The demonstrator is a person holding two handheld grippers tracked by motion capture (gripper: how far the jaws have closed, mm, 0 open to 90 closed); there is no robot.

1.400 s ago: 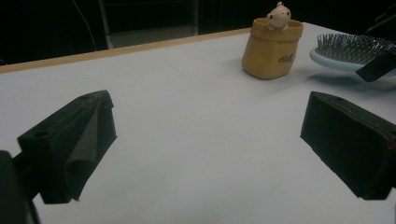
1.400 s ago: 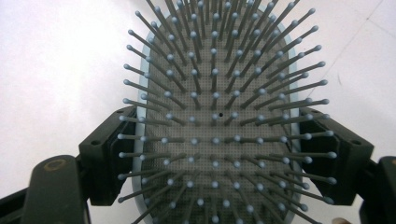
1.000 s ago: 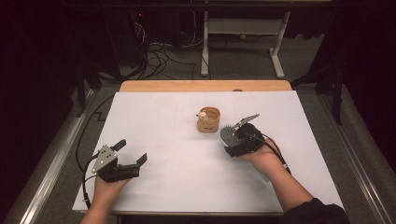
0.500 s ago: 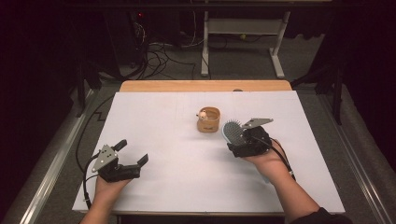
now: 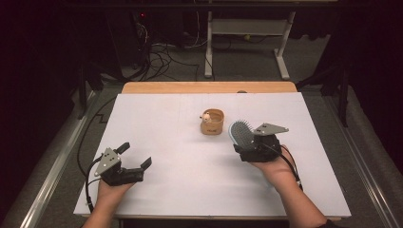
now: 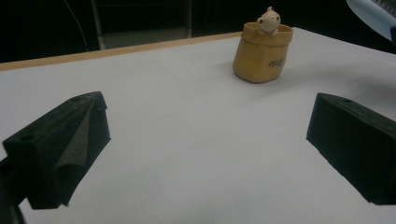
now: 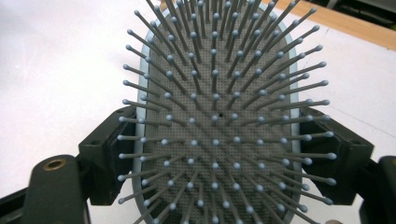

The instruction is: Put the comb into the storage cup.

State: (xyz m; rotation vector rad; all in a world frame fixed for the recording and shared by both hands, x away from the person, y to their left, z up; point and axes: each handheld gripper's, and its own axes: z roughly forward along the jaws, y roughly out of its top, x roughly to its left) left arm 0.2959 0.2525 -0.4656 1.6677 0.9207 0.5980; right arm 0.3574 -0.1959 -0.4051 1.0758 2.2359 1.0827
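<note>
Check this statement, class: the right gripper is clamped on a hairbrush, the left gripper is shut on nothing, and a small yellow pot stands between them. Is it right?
One part is wrong. The left gripper is open, not shut: the left gripper view shows its jaws standing wide apart over bare table. The right gripper does clamp the hairbrush, and the small yellow pot stands between them.

hairbrush [image 7: 219,116] cut off top and bottom, handle hidden, cup's [image 6: 262,53] lettering unreadable

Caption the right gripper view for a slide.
Right claw shut on the sides of a pale blue hairbrush, bristles facing the camera.
</note>
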